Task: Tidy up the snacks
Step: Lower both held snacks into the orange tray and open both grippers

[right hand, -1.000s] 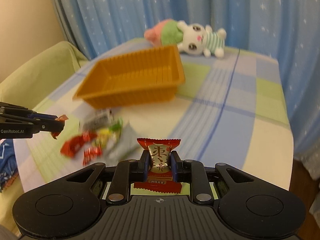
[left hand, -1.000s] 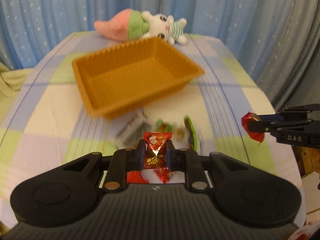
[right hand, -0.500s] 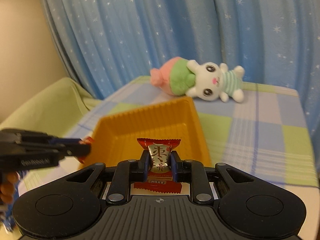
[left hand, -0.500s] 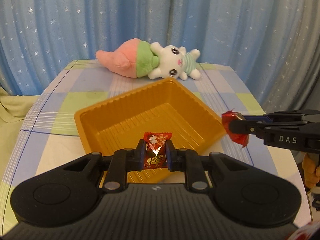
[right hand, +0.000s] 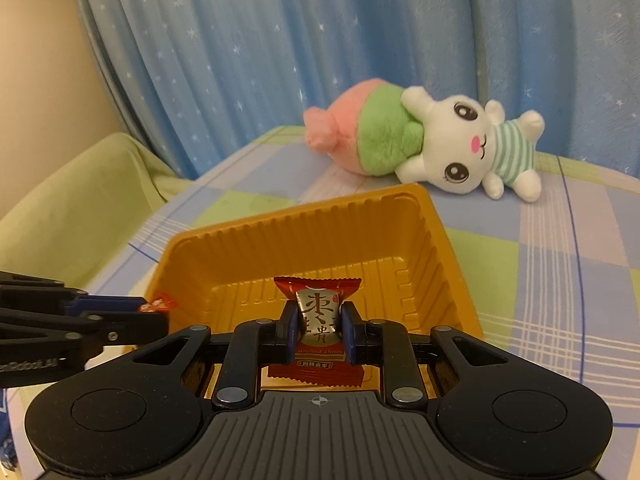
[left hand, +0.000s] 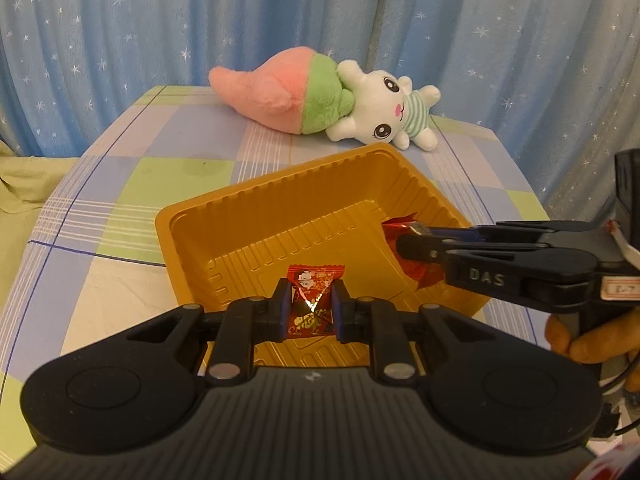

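Both tools clamped 1 red candy each: left tool, right tool, over the empty orange tray mid-table. Risk: simultaneous release over 1 spot, tools colliding, candy bouncing out.

A home room: starry blue curtains, checked cloth, plush rabbit lying there.
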The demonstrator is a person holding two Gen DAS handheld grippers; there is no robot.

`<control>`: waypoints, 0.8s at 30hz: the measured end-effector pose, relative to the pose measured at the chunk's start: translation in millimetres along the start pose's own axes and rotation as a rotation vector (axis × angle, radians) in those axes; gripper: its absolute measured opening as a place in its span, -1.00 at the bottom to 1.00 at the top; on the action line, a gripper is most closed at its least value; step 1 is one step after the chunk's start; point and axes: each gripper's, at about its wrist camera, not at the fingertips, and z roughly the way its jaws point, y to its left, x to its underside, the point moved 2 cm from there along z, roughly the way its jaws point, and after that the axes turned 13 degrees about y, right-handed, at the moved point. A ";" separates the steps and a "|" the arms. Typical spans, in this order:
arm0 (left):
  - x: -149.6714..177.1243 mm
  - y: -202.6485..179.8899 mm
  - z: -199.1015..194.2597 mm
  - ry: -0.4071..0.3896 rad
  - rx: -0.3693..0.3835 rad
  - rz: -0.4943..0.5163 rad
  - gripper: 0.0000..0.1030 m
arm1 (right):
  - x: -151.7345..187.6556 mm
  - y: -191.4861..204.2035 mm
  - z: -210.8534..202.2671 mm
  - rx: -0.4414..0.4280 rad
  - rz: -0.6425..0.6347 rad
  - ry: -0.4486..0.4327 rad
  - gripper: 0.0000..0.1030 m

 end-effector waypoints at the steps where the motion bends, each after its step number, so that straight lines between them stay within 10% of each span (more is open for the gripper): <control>1: -0.9 1.0 2.1 0.004 0.002 -0.002 -0.64 | -0.8 -0.5 4.5 0.001 0.001 0.002 -0.55; 24: -12.9 0.7 37.3 0.065 0.057 0.022 -0.63 | 9.4 -16.9 -17.9 0.026 0.128 -0.003 -0.52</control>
